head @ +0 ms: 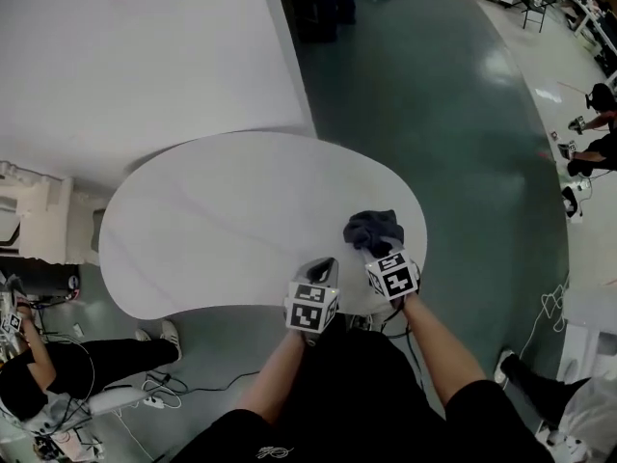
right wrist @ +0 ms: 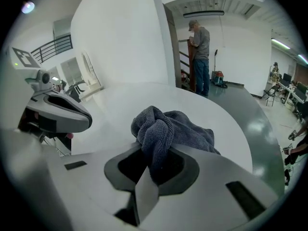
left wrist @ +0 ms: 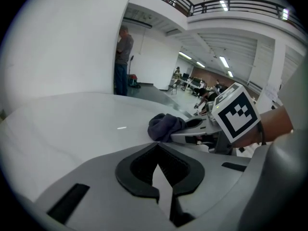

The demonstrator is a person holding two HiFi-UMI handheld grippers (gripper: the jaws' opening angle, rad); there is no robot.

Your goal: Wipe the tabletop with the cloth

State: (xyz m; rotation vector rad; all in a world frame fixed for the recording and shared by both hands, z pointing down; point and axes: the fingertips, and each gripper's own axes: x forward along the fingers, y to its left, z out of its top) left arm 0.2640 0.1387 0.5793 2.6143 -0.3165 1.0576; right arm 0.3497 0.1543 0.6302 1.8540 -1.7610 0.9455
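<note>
My right gripper (head: 376, 252) clamps the cloth (head: 374, 226), bunched just ahead; the tabletop (head: 222, 220) spreads leftward; my left gripper (head: 324, 266) sits clenched, empty.

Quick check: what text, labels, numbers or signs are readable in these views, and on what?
No readable words or numbers anywhere.
Left gripper and right gripper: cubes carry only black-and-white square patterns.
Cloth: no label showing.
Shirt: small white mark, too small to read.
</note>
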